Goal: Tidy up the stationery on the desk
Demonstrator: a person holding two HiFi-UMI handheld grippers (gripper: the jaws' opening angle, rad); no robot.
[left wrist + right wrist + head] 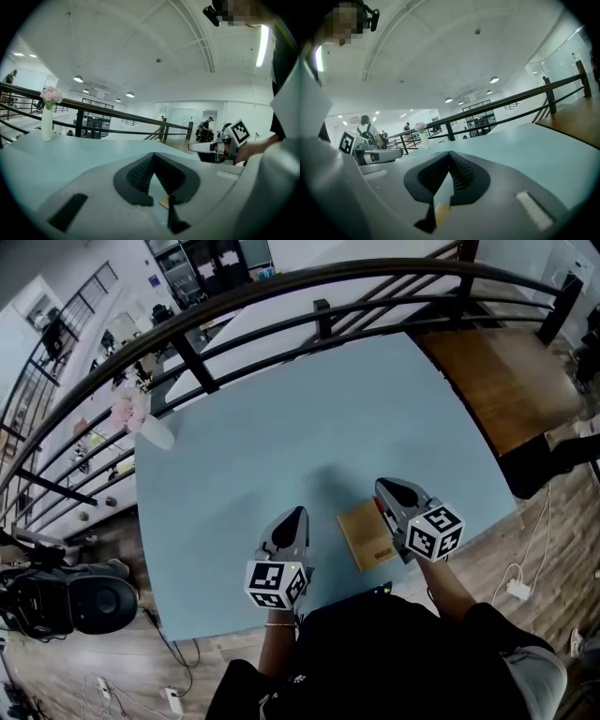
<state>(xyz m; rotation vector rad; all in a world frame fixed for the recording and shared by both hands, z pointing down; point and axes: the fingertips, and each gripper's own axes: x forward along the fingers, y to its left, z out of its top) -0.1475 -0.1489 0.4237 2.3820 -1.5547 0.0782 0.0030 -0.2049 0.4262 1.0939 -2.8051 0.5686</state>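
A smooth, matte, pale blue desk [281, 418] is filling the middle of the head view, its rectangular top bare apart from a few things. A flat, rectangular notebook [366, 534] with a plain brown cardboard-like cover is lying near the desk's near edge, turned slightly askew, with a small patch of dark print by one corner. A sliver of something red [379, 505] is showing just beside its far right corner, too hidden to make out. At the far left corner a slim white vase [156, 433] is standing upright and holding a soft cluster of pink flowers [127, 409]. A dark railing [281, 294] of round bars is curving behind the desk. The left gripper [295, 515], grey moulded plastic with black ribbed pads, is hovering over bare desk to the left of the notebook; its jaws are pressing tip to tip, with nothing between them. The right gripper [389, 487], of the same make, is hanging over the notebook's far right corner, pointing away across the desk; its jaws are also meeting fully and gripping nothing, and in the right gripper view only a strip of the brown cover is showing through the slot beneath the closed tips. Neither gripper is touching the notebook.
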